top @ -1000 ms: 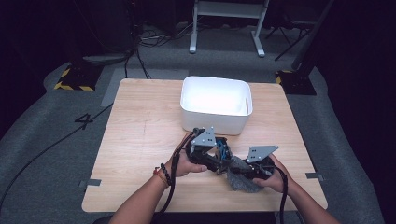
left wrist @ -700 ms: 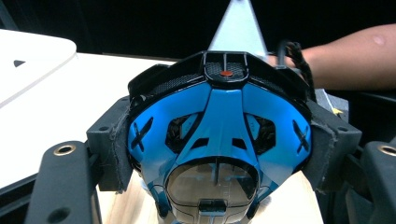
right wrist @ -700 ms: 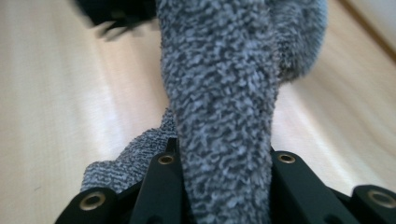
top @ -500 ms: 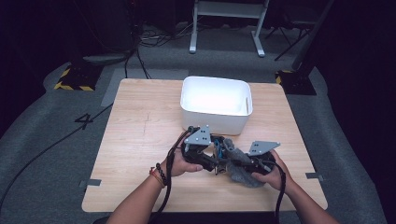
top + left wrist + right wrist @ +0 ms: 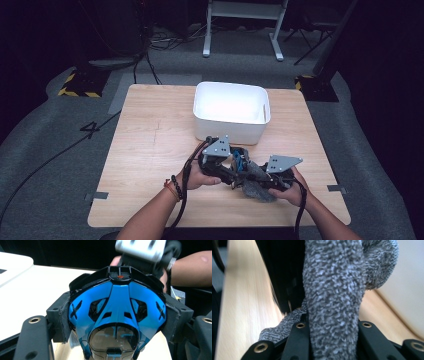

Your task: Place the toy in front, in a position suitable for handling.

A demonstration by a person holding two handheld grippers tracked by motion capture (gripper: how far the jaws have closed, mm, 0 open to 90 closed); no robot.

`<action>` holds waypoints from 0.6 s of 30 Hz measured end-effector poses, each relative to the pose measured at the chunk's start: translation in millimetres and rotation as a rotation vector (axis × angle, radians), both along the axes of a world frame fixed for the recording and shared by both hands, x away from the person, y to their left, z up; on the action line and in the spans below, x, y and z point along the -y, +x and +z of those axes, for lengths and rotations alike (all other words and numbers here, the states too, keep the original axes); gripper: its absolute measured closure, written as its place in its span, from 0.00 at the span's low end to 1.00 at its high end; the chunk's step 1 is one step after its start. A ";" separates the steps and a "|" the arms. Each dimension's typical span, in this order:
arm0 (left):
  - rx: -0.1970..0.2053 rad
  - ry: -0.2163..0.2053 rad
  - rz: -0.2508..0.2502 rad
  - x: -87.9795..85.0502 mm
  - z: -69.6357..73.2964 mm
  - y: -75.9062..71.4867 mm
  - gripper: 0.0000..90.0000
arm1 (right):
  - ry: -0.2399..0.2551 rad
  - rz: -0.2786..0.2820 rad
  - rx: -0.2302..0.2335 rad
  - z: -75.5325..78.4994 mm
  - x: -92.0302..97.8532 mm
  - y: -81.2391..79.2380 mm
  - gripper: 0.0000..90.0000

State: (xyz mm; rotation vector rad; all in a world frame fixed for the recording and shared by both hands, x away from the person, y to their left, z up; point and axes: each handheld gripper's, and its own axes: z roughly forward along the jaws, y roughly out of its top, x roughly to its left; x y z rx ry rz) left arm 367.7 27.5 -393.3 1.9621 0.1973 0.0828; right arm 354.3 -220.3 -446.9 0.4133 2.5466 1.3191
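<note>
Glossy blue plastic goggles (image 5: 116, 315); fuzzy grey knit cloth (image 5: 332, 297); matt wood table (image 5: 150, 145); smooth white plastic bin (image 5: 231, 125).

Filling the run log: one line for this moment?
left gripper: shut on blue goggles | right gripper: shut on grey cloth | white bin: behind

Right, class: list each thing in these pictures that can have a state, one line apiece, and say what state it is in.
Left gripper: shut on the blue and black goggles, pads pressing on both sides.
Blue and black goggles: clamped, held above the table.
Right gripper: shut on the grey cloth.
Grey cloth: pinched into a fold, beside the goggles.
White bin: upright and open; contents cannot be made out in the glare.
Wooden table: bearing the bin.
</note>
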 end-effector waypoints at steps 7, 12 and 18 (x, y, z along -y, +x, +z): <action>0.011 -0.014 0.007 -7.3 5.1 -1.5 0.28 | -0.164 -0.010 -0.033 -24.4 -4.6 0.1 0.81; -0.008 -0.002 -0.001 -8.4 -0.3 1.7 0.28 | -0.080 -0.061 -0.007 -11.0 8.0 2.6 0.82; -0.017 0.015 -0.030 -0.1 -5.9 0.3 0.28 | 0.151 -0.058 0.071 20.0 22.2 -2.7 0.81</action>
